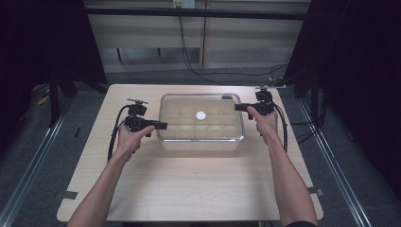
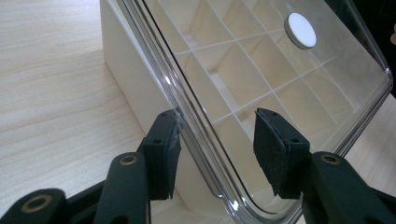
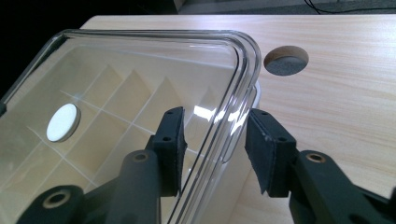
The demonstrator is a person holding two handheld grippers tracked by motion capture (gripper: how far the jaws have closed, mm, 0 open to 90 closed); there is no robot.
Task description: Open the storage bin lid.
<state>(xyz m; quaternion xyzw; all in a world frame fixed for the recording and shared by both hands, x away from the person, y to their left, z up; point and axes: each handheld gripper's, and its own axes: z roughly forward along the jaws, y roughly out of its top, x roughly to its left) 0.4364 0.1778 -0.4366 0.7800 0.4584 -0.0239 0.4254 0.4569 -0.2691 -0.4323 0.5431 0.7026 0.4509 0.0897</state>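
On a pale wooden table (image 1: 189,189), the left gripper (image 1: 158,126) straddles the left rim of a clear rectangular plastic lid (image 1: 179,101) atop a cream compartmented box (image 1: 198,144), jaws apart; at far right, the right gripper (image 1: 239,107) straddles the opposite rim, jaws apart

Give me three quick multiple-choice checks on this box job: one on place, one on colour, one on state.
1. Where is the left gripper?
A. at the box's left edge
B. at the table's near edge
C. over the lid's middle

2. What colour is the round disc on the clear lid?
A. red
B. white
C. black

3. How does the lid sit?
A. leaning on the wall
B. flat on the table
C. on the divided box

Answers: 1 A, the jaws straddle the lid's left rim; 2 B, it shows white in all views; 3 C, the grid of compartments shows through it, while the right gripper straddles the opposite rim.
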